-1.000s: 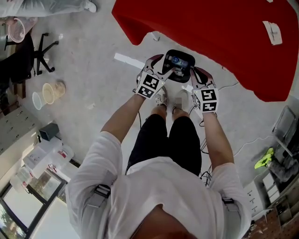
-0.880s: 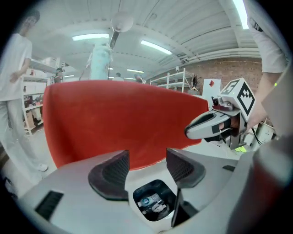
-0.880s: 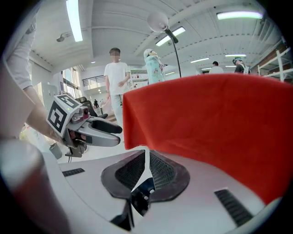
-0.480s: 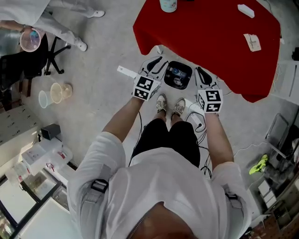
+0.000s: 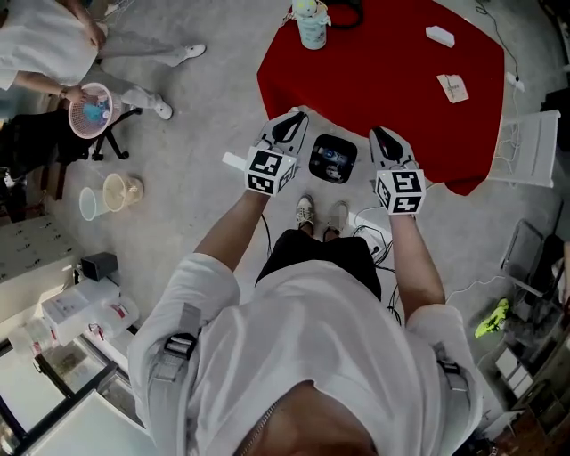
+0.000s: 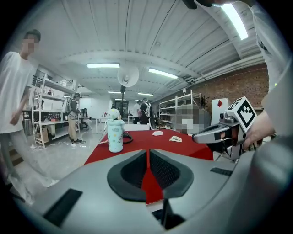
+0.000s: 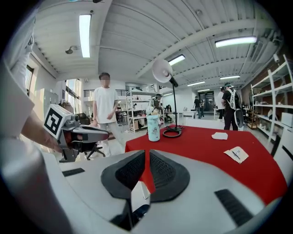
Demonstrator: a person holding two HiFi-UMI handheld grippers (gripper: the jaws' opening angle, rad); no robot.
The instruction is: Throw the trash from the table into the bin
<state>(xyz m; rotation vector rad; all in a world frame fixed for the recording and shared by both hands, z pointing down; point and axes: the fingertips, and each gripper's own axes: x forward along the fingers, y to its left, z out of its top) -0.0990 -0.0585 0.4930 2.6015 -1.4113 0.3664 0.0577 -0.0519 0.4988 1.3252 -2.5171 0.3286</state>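
A black bin [image 5: 332, 158] holding rubbish stands on the floor at the near edge of the red table [image 5: 383, 62]. My left gripper [image 5: 285, 129] and right gripper [image 5: 385, 142] hang on either side of it, above it. On the table lie a white crumpled scrap [image 5: 439, 36] and a folded paper [image 5: 452, 87]. In the left gripper view the left gripper [image 6: 148, 157] has just been closing; its pads nearly meet with nothing between them. In the right gripper view the right gripper [image 7: 147, 160] is shut and empty, and the scrap [image 7: 220, 135] and paper [image 7: 236, 154] lie ahead.
A pale green bottle [image 5: 312, 22] and a black lamp base [image 7: 172, 132] stand at the table's far left. A person with a pink basket [image 5: 93, 111] stands at far left, with cups [image 5: 116, 190] on the floor nearby. A white rack [image 5: 525, 147] is right of the table. Cables trail by my feet.
Both grippers have risen from the bin's mouth, and the view has pulled back to show more of the table. The left jaws have closed.
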